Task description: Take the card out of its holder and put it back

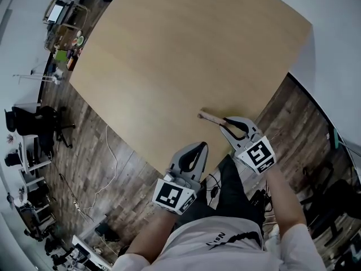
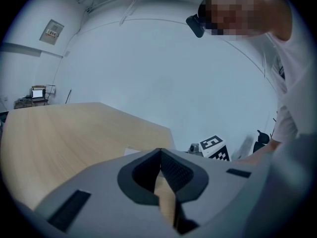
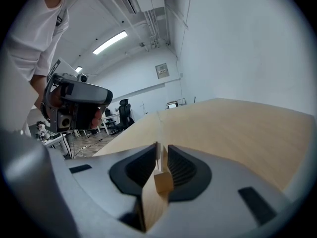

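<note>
At the near edge of the table (image 1: 169, 66), about five o'clock in the head view, the right gripper (image 1: 223, 119) has its jaws clamped on a small wooden holder (image 1: 210, 116) carrying a thin pale card (image 3: 158, 155). At its seven o'clock, the left gripper (image 1: 203, 147) has its jaws together and empty. The card looks light, stiff and thin, and is likely best pinched by its free edge.
</note>
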Motion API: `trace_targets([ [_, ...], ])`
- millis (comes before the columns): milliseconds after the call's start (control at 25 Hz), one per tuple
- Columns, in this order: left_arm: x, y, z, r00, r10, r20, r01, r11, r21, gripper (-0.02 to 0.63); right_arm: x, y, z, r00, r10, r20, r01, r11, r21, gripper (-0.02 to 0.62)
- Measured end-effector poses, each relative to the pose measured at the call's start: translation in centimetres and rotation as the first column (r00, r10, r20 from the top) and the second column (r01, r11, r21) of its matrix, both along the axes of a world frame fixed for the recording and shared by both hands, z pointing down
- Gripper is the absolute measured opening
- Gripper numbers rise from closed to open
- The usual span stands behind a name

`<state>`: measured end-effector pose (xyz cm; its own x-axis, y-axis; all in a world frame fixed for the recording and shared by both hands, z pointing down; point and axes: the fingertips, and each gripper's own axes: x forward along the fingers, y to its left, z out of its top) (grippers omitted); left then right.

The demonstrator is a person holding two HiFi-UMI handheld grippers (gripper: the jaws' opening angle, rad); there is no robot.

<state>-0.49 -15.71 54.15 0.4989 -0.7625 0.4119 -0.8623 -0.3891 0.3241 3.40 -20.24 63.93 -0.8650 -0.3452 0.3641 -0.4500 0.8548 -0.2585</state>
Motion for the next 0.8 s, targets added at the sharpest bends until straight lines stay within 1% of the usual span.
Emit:
trace_targets([
  [120, -0.1, 0.3, 0.3, 1.0, -0.006, 0.004, 0.006, 1.0, -0.008, 0.014, -0.4, -0.3, 0.1, 1.0, -0.006, 0.001, 0.006, 1.0, 0.024, 0.064],
  [200, -0.2, 0.5, 0.5, 1.0, -0.007, 0.008, 0.008, 1.0, -0.009, 0.014, -0.4, -0.3, 0.2, 1.0, -0.016, 0.005, 0.016, 0.999, 0.037, 0.04],
  [400, -1.0, 0.7, 0.4, 1.0, -0.01, 0.012, 0.01, 1.0, -0.001, 0.014, -0.7, -0.4, -0.8, 0.999, -0.036, -0.001, 0.036, 0.997, 0.071, 0.026],
  [640, -1.4, 1.3, -0.8, 1.0, 0.0, -0.003, 0.0, 1.0, 0.023, 0.014, -0.2, -0.7, -3.0, 1.0, -0.001, 0.016, 0.0, 0.997, 0.081, 0.026],
  [800, -1.7, 1.3, -2.1, 1.0, 0.017, -0.023, -0.016, 0.999, 0.04, 0.014, 0.0, -1.5, -6.0, 0.998, 0.041, 0.04, -0.046, 0.993, 0.109, 0.026],
])
